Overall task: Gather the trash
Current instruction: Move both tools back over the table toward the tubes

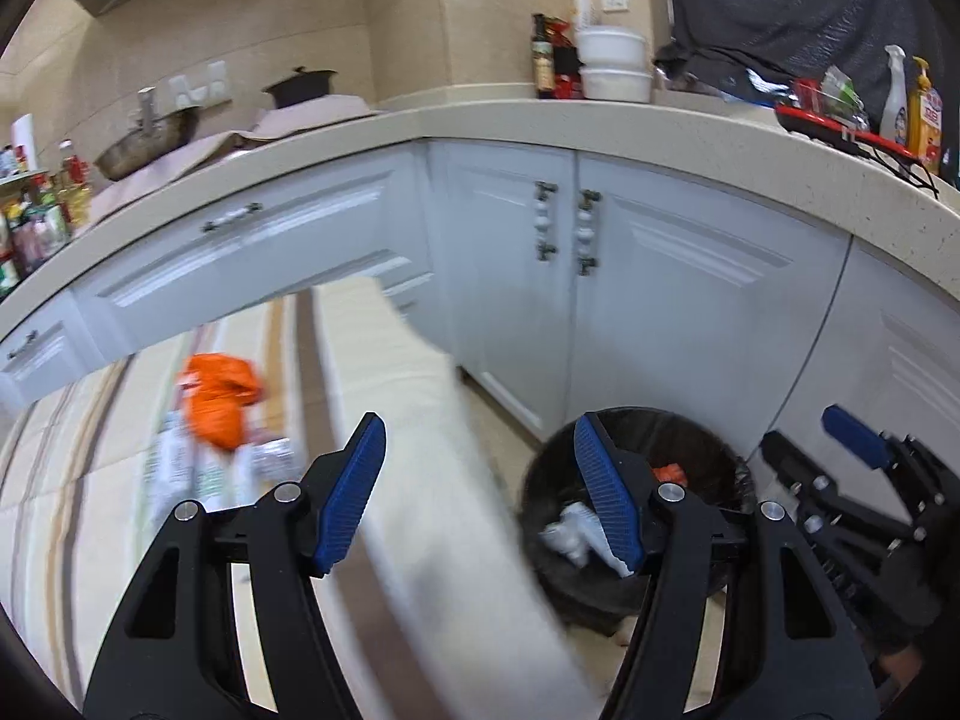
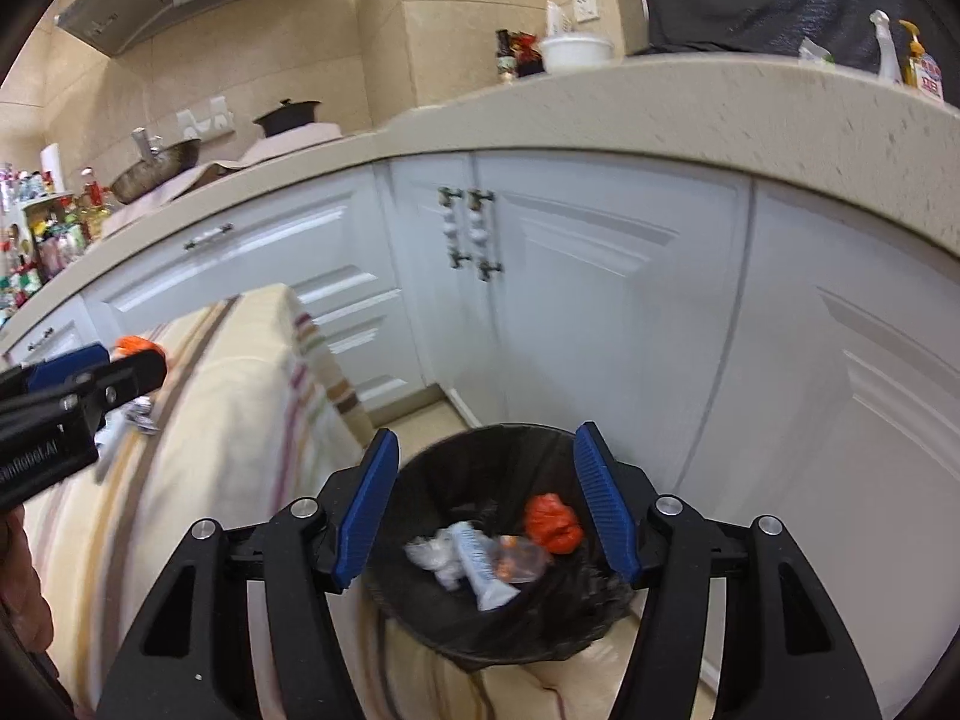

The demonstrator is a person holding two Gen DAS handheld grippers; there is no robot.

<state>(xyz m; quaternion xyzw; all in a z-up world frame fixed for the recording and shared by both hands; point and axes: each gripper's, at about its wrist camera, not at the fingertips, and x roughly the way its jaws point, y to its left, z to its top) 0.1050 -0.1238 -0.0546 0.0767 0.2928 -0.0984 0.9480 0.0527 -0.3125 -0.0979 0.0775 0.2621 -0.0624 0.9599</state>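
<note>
1. My right gripper (image 2: 486,510) hangs with its ribbed blue pads spread wide and empty, directly over the trash bin (image 2: 420,618) at lower centre
2. My left gripper (image 1: 480,492) is likewise spread, gripping nothing
3. The bin is round with a crinkled black liner; inside lie a crumpled orange wad (image 2: 552,523), a white tube (image 2: 483,567) and clear film
4. Remaining trash sits on the striped cloth (image 1: 420,420) at left of the left view: a glossy orange bag (image 1: 219,399) over blurred white wrappers (image 1: 180,474), ahead-left of the left fingers, so I judge the left arm nearer; its long axis I cannot tell
5. Farther off, white cabinet doors (image 2: 600,300) and a speckled countertop (image 2: 660,108)
</note>
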